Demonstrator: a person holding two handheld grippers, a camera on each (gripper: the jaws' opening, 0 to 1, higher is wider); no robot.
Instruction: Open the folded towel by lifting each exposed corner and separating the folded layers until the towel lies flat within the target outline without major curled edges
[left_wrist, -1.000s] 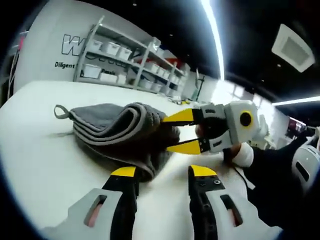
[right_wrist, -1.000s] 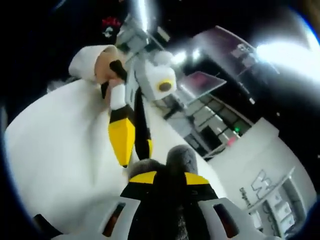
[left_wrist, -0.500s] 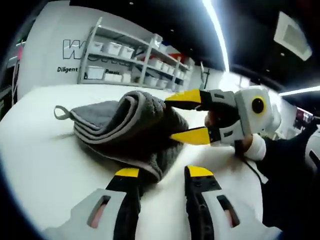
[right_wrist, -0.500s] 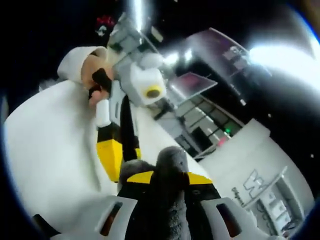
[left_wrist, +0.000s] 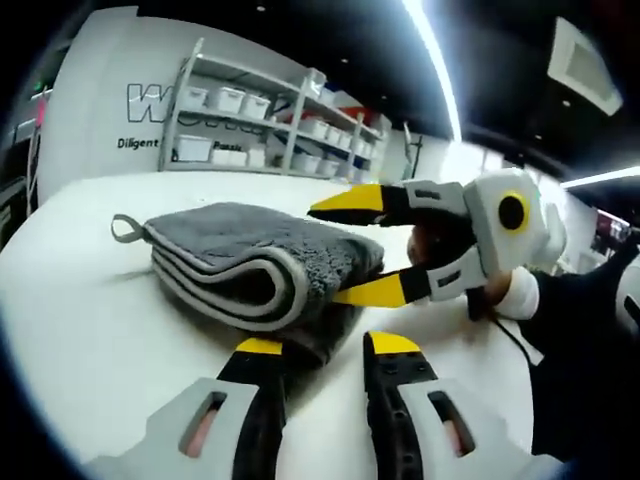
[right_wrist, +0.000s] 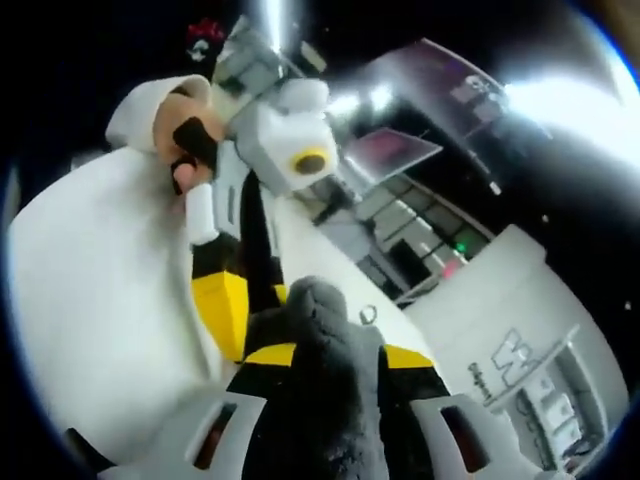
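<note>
One gray towel (left_wrist: 255, 262) lies folded on the white bench (left_wrist: 90, 330), near the middle of it. One small loop (left_wrist: 124, 228) sticks out from a towel corner on the side toward the shelves (left_wrist: 270, 125). The fold shows a few thick layers with a pale edge.

There are two grippers. In the left gripper view, the left gripper (left_wrist: 315, 347) sits low at the near edge of the towel, its two yellow-tipped jaws apart with nothing between them. The right gripper (left_wrist: 355, 245) comes in from the side, one jaw above the towel and one jaw under its top layers.

In the right gripper view, gray towel (right_wrist: 325, 390) fills the gap between the right gripper's jaws, so it is grasping the towel. The left gripper (right_wrist: 235, 310) shows just beyond it, held by one hand (right_wrist: 185, 125).
</note>
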